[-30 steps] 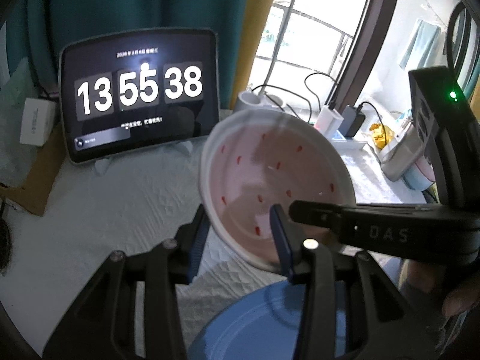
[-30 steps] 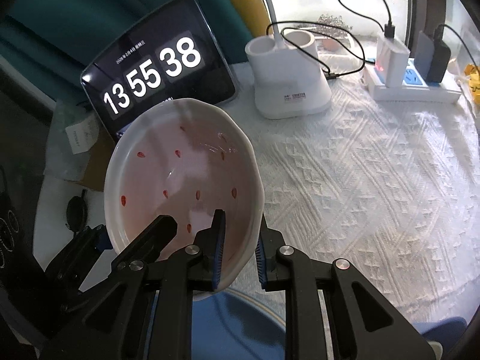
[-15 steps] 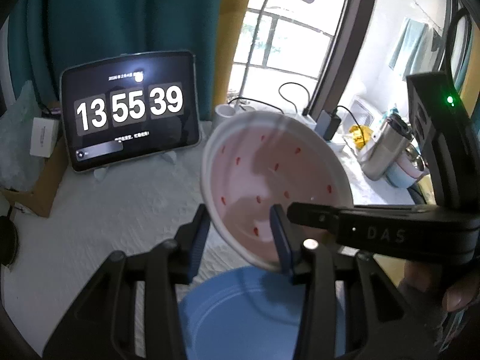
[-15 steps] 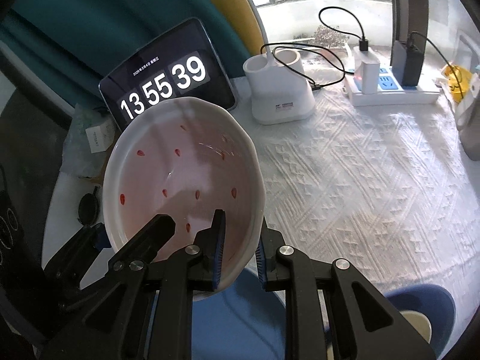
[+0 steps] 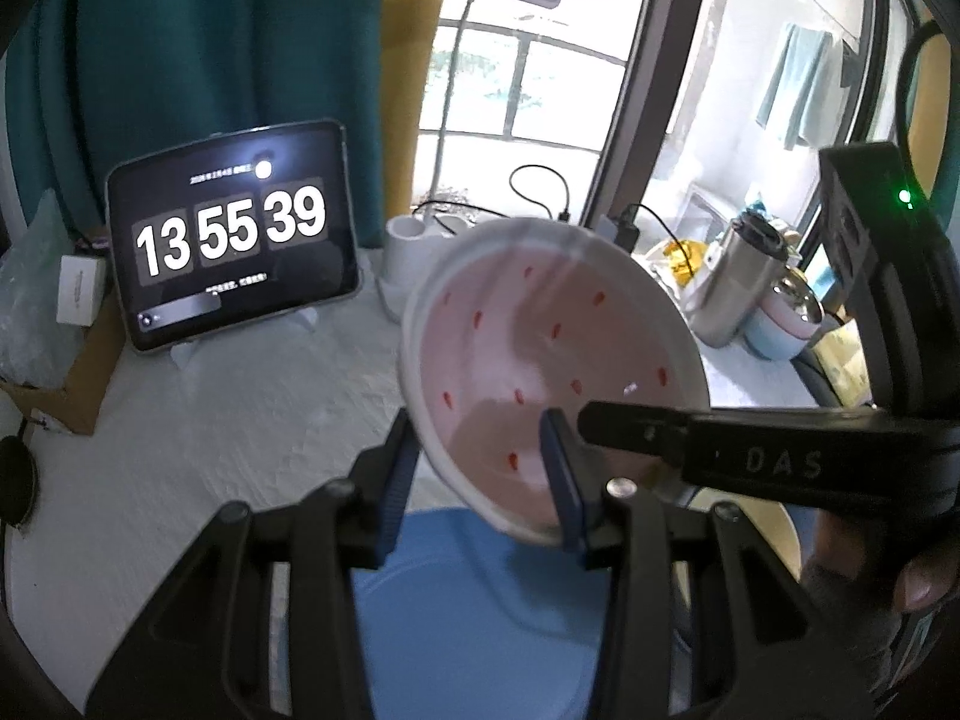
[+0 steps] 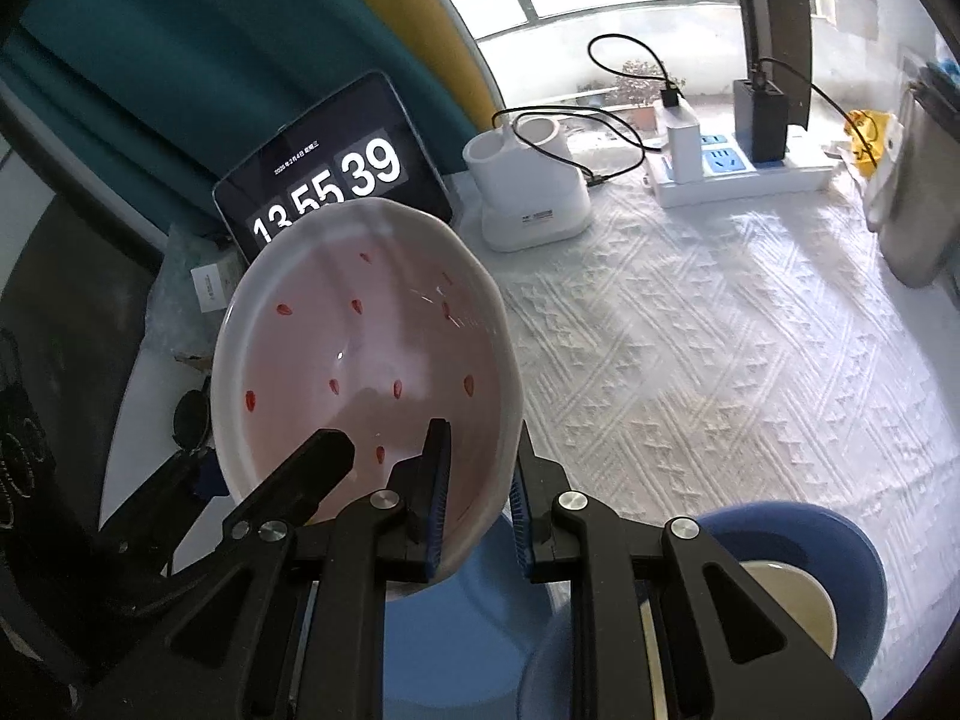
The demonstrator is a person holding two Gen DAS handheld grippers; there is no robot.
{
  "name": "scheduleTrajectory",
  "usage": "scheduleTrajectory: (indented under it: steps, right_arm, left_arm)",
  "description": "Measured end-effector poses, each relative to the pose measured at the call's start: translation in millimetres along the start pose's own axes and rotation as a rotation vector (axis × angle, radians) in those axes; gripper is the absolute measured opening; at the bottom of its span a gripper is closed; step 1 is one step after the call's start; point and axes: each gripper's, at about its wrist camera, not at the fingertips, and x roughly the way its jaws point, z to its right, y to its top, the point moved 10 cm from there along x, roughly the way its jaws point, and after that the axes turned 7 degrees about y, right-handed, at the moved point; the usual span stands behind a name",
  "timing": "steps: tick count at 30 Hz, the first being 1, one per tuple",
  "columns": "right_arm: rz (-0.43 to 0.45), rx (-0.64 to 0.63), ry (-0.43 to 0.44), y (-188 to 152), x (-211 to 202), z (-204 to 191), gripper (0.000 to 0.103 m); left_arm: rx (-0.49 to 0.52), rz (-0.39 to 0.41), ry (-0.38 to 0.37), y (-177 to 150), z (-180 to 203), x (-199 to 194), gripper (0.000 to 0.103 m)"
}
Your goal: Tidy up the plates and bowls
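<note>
I see the white-quilted worktop (image 6: 720, 360) spread beyond my jaws, a round blue plate (image 5: 480, 618) just beneath them. The pink, red-flecked bowl (image 6: 372, 360) hangs tilted above it: right gripper (image 6: 477, 498) clamped on its rim, left gripper (image 5: 480, 480) parted astride its edge. I should level it before lowering.

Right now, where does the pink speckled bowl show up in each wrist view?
Left wrist: the pink speckled bowl sits centre-right, tilted, above a blue plate.
Right wrist: the bowl sits centre-left, its rim clamped in the right gripper.
Shared landmark: the clock tablet behind the bowl.
</note>
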Motion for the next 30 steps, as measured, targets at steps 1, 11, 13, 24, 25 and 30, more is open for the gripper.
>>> scheduleTrajectory:
  steps: [1,11,13,24,25,30]
  right_arm:
    - [0.000,0.003,0.002,-1.4,-2.6,1.2,0.020]
    - [0.022,0.022,0.010,-10.8,-28.4,13.8,0.020]
    - [0.026,0.025,0.010,-12.2,-33.3,16.0,0.020]
    - [0.045,0.044,0.008,-28.5,-61.0,31.7,0.020]
    - [0.046,0.047,0.007,-29.7,-62.6,33.1,0.020]
    - [0.053,0.058,0.002,-38.4,-73.0,41.7,0.020]
  left_arm:
    - [0.004,0.002,-0.002,0.1,2.6,-1.6,0.042]
    - [0.042,0.009,-0.020,-1.9,29.8,-14.3,0.042]
    - [0.050,0.011,-0.024,-3.4,36.3,-17.0,0.042]
    - [0.084,0.013,-0.040,-13.2,65.7,-29.4,0.042]
    - [0.087,0.013,-0.042,-14.4,68.2,-30.3,0.042]
    - [0.101,0.007,-0.051,-22.4,80.9,-33.3,0.042]
